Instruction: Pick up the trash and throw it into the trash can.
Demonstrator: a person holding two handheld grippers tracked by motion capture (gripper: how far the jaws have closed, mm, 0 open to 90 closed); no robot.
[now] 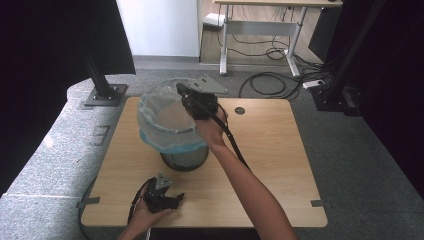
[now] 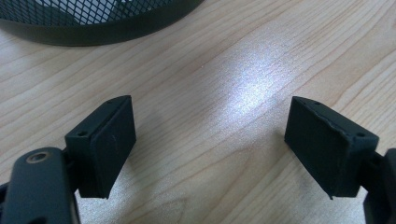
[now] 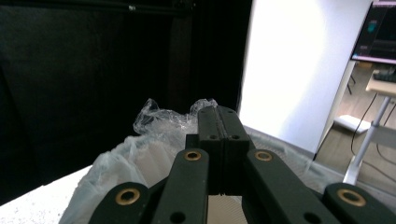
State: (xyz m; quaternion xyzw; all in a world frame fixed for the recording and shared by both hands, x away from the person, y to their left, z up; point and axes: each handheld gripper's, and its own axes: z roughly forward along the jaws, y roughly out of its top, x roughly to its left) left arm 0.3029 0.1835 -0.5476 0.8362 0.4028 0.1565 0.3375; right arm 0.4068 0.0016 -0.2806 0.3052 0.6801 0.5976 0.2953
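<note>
Light wooden rectangular table (image 1: pixel 280 165): black wire-mesh bin (image 1: pixel 184 159) stands centre-left; small dark round grommet (image 1: pixel 240 110) at one o'clock.

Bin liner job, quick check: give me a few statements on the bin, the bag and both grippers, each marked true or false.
1. The right gripper has its jaws shut, pressed together. True.
2. The left gripper is shut. False: its jaws stand wide apart over bare table.
3. The mesh bin lies tipped over. False: it stands upright.
4. The plastic bag lines the bin, folded over its rim. True.
5. The left gripper holds the bag. False: it rests near the table's front edge.
</note>
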